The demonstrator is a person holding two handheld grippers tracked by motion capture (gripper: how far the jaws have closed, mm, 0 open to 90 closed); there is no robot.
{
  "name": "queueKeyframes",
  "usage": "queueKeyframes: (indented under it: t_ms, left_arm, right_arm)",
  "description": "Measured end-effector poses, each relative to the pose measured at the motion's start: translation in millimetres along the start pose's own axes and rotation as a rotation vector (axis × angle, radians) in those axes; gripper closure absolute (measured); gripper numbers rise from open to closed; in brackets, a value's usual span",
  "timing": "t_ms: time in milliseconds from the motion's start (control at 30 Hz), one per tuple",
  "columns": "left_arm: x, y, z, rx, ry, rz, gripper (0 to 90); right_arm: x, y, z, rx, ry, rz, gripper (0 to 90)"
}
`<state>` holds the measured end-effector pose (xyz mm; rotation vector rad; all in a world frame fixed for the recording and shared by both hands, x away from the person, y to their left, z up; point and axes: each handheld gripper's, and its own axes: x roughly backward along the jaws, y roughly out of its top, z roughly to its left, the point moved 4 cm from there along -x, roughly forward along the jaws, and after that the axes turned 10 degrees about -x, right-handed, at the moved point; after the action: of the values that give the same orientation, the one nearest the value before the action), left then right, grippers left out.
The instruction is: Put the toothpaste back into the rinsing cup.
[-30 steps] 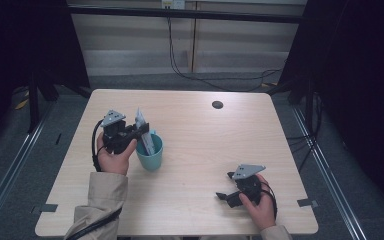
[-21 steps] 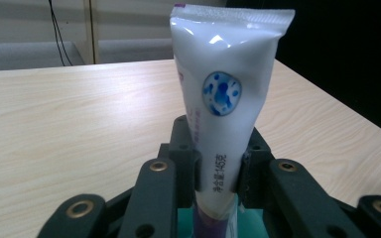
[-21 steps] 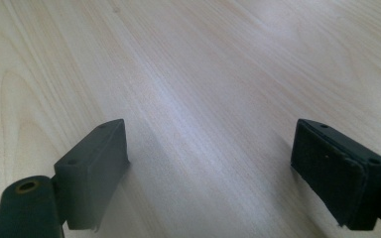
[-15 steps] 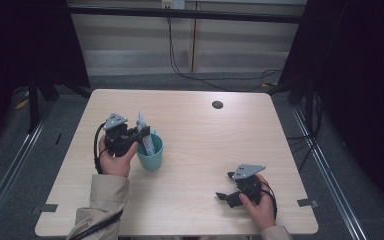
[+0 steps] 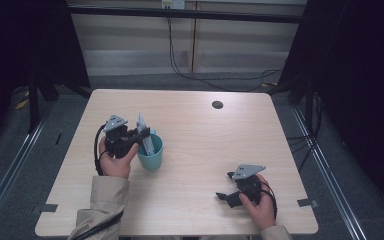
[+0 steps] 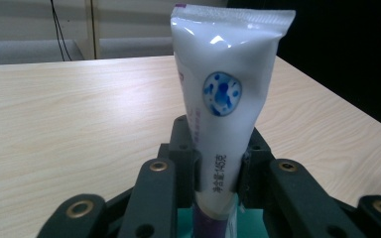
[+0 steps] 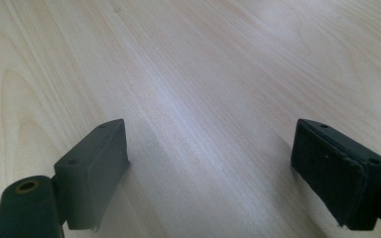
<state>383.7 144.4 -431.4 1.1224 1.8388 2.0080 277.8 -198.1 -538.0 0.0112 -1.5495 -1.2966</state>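
A white toothpaste tube (image 6: pixel 225 99) with a blue round mark stands upright, its lower end inside a teal cup (image 5: pixel 150 152) on the left half of the wooden table (image 5: pixel 205 140). My left gripper (image 6: pixel 218 171) is shut on the tube's lower part, just above the cup's rim; from above, the left gripper (image 5: pixel 141 136) sits at the cup's left edge with the tube (image 5: pixel 145 132) rising from it. My right gripper (image 7: pixel 209 168) is open, jaws wide apart over bare wood; the high view places the right gripper (image 5: pixel 225 196) near the front right of the table.
A small dark round hole (image 5: pixel 217 104) lies in the tabletop at the back, right of centre. Dark curtains and a wall with hanging cables stand behind the table. Grey floor surrounds the table edges.
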Motion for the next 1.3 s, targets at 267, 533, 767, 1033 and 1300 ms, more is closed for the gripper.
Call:
queueKeyframes:
  t_ms: [267, 533, 767, 1033, 1300]
  left_arm:
    - [1.3, -1.3, 3.1, 0.003, 0.004, -0.002, 73.3]
    - [3.5, -2.6, 7.3, 0.005, 0.019, -0.005, 71.6]
    - [6.5, -6.1, 13.3, 0.004, 0.038, 0.000, 70.2]
    - [8.0, -8.7, 16.1, 0.005, 0.045, -0.002, 68.8]
    - [9.7, -10.9, 18.1, 0.013, 0.054, -0.003, 67.8]
  right_arm:
    - [0.0, 0.0, 0.0, 0.000, 0.000, 0.000, 14.0]
    - [0.0, 0.0, 0.0, 0.000, 0.000, 0.000, 14.0]
    - [0.0, 0.0, 0.0, 0.000, 0.001, 0.000, 13.9]
    - [0.0, 0.0, 0.0, 0.000, 0.001, 0.000, 13.9]
    - [0.0, 0.0, 0.0, 0.000, 0.002, 0.001, 13.8]
